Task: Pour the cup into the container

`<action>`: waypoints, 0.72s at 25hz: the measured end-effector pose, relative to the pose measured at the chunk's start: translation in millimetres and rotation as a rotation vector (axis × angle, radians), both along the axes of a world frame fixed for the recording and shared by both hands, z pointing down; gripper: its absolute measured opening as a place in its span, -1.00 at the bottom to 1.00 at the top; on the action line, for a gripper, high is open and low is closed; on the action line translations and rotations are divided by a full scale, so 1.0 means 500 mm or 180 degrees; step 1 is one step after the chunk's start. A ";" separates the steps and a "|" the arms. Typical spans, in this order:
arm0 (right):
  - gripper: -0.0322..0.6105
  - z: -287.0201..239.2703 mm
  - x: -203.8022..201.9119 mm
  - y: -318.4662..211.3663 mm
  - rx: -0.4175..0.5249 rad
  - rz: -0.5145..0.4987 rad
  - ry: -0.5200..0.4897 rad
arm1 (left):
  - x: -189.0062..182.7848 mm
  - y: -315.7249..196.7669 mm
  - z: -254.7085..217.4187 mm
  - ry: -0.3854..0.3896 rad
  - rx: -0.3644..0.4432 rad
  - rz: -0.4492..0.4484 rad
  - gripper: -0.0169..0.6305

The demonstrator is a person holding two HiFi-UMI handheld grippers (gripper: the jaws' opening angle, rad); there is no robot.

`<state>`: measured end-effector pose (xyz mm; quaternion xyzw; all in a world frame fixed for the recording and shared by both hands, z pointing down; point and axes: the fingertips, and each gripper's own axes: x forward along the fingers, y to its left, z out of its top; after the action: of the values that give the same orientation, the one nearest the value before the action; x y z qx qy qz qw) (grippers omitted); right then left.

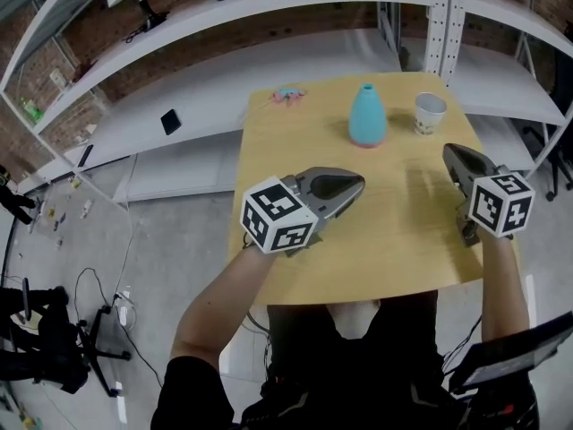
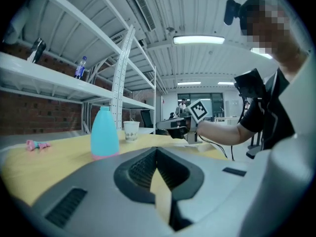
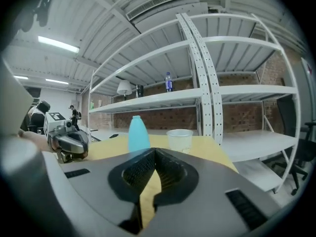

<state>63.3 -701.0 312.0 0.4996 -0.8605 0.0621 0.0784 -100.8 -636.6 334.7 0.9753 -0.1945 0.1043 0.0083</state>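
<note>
A white paper cup [image 1: 431,113] stands upright at the far right of the wooden table [image 1: 295,150]. To its left is the light blue bottle-shaped container [image 1: 367,116]. My right gripper [image 1: 450,153] hovers just in front of the cup, shut and empty. My left gripper [image 1: 358,184] is above the table's middle, short of the container, jaws together with nothing between them. In the right gripper view the cup [image 3: 179,139] and container [image 3: 138,134] stand ahead of the jaws [image 3: 155,152]. The left gripper view has the container [image 2: 104,132] and cup [image 2: 131,130] at the left.
A small pink and blue object [image 1: 288,94] lies at the table's far left corner. White metal shelving [image 1: 269,7] runs behind the table, with an upright post [image 1: 445,16] close behind the cup. A black stand [image 1: 54,339] is on the floor at the left.
</note>
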 end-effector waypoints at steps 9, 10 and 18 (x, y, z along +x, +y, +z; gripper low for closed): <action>-0.89 -0.035 -0.031 0.276 0.0218 -0.0385 -0.0159 | 0.009 0.278 -0.067 0.0384 0.0202 -0.0356 -0.95; -0.89 -0.032 -0.031 0.308 0.0230 -0.0420 -0.0159 | 0.011 0.312 -0.066 0.0406 0.0213 -0.0420 -0.94; -0.89 -0.005 0.001 0.657 0.0203 -0.0555 -0.0185 | 0.071 0.685 -0.045 0.0552 0.0197 -0.0699 -0.95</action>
<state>63.7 -372.5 309.7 0.4230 -0.9042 0.0422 0.0426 -65.6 -294.0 312.0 0.9533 -0.3017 0.0121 0.0064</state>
